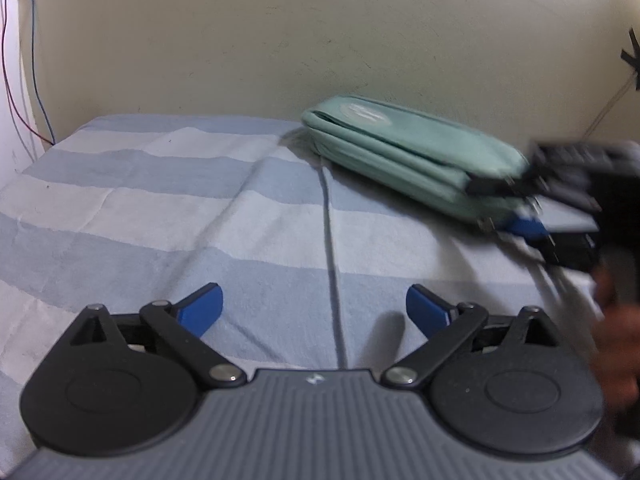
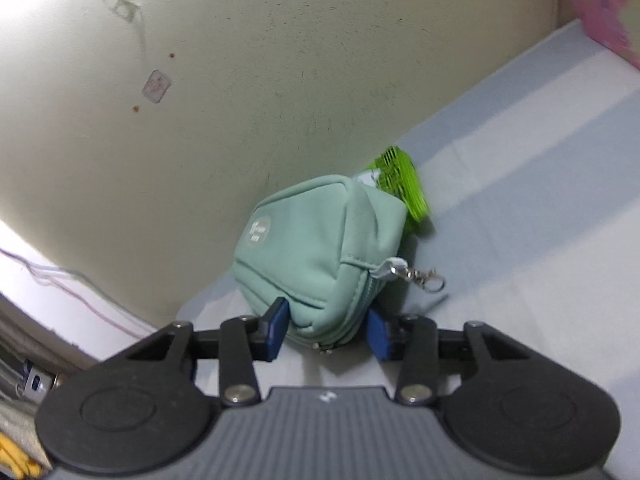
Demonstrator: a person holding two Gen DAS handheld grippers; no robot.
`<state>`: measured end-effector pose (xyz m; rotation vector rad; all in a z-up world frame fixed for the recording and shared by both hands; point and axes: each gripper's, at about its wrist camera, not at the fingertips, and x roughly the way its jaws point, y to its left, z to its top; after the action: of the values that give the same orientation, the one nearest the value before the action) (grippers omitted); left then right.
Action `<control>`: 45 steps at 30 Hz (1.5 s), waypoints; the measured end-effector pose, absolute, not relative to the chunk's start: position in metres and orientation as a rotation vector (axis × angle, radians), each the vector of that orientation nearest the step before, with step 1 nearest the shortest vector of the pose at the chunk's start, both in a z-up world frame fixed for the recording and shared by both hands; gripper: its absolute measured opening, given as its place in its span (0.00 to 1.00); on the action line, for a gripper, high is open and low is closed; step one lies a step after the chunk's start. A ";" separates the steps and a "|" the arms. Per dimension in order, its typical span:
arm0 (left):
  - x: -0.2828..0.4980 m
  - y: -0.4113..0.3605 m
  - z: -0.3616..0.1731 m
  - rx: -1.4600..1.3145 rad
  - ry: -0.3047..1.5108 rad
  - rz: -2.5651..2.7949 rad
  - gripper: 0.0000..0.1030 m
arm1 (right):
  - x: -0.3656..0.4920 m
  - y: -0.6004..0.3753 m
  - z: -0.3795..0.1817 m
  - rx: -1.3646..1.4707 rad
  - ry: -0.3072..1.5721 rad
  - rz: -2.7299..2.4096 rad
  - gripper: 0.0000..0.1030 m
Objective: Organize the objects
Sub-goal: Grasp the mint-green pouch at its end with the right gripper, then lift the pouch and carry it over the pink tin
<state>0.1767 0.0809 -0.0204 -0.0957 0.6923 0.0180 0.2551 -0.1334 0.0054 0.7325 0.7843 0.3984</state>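
A mint green zip pouch (image 1: 404, 152) lies on the blue-and-white striped cloth (image 1: 200, 216) near the wall. My left gripper (image 1: 314, 312) is open and empty, low over the cloth, well in front of the pouch. My right gripper (image 2: 328, 330) has its blue fingers on both sides of the pouch's near end (image 2: 316, 256), gripping it. In the left wrist view the right gripper (image 1: 560, 208) shows blurred at the pouch's right end. A bright green ribbed object (image 2: 404, 188) lies behind the pouch.
A cream wall (image 1: 280, 40) stands right behind the pouch. Thin wires (image 1: 24, 80) hang at the left. A metal clasp (image 2: 428, 278) hangs from the pouch's zipper. A pink object (image 2: 600, 4) sits at the far right corner.
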 end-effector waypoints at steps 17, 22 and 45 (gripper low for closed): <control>0.155 0.066 -0.011 -0.139 0.603 -0.259 0.97 | 0.016 -0.298 0.018 0.707 0.786 0.393 0.35; 0.144 0.029 -0.007 -0.161 0.663 -0.463 0.96 | -0.061 -0.364 0.023 0.667 0.689 0.143 0.48; 0.104 -0.125 0.019 -0.005 0.723 -0.705 0.64 | -0.067 -0.338 0.029 0.165 0.469 0.085 0.58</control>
<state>0.1042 -0.1252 0.0193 -0.0048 0.7230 -0.7051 -0.0670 -0.3376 0.0291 0.1653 0.4690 0.0847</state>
